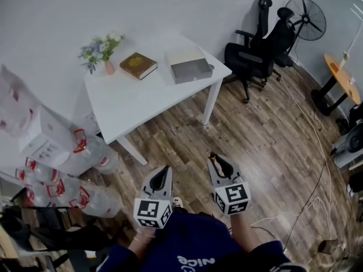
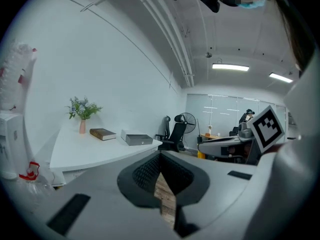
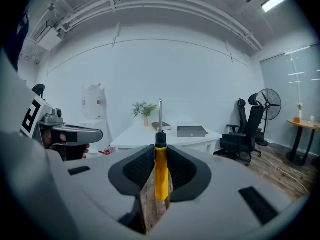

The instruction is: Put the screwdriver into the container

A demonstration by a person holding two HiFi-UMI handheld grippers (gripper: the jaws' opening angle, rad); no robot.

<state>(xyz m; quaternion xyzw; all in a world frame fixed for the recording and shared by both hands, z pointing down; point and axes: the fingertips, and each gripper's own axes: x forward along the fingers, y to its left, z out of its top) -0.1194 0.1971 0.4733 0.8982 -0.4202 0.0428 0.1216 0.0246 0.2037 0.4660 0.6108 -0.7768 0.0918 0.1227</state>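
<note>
A screwdriver with a yellow handle and a thin steel shaft stands upright between the jaws of my right gripper, which is shut on the handle. In the head view the right gripper hovers over the wooden floor, with the screwdriver's tip pointing toward the table. The grey box-shaped container lies on the far right part of the white table, well ahead of both grippers. My left gripper is beside the right one, its jaws together with nothing in them.
A brown book and a small vase of flowers share the table. Wrapped packs of water bottles are stacked at the left. A black office chair, a fan and a round wooden table stand at the right. Cables run across the floor.
</note>
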